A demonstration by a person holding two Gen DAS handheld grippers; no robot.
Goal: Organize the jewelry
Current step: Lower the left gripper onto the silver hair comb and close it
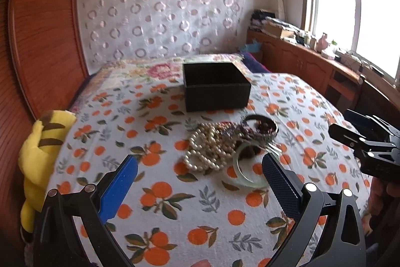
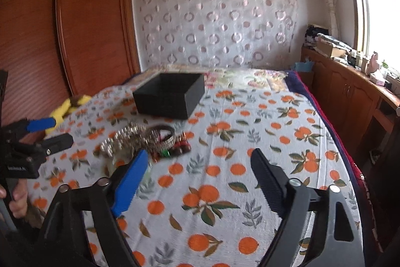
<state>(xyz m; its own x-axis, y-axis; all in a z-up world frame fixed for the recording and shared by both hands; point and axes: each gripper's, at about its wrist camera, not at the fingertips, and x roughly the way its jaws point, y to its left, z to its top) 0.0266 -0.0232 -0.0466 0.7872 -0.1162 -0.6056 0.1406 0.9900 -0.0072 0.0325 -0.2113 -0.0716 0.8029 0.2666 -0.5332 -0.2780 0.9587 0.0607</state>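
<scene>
A heap of jewelry lies on the orange-print bedsheet (image 1: 175,207): a pearl necklace (image 1: 207,150), a pale green bangle (image 1: 243,173) and dark beaded bracelets with a silver bangle (image 1: 260,128). Behind it stands an open black box (image 1: 216,88). My left gripper (image 1: 200,162) hovers open just short of the heap, its fingers either side of the pearls and bangle without touching them. My right gripper (image 2: 200,154) is open over bare sheet, with the heap (image 2: 150,139) to its left and the box (image 2: 170,98) beyond. Each gripper shows at the other view's edge: right (image 1: 341,121), left (image 2: 62,131).
A yellow striped plush toy (image 1: 40,159) lies at the bed's left edge beside a wooden wardrobe (image 2: 82,29). A low wooden cabinet (image 1: 312,61) with clutter runs under the window on the right. A patterned curtain hangs behind the bed.
</scene>
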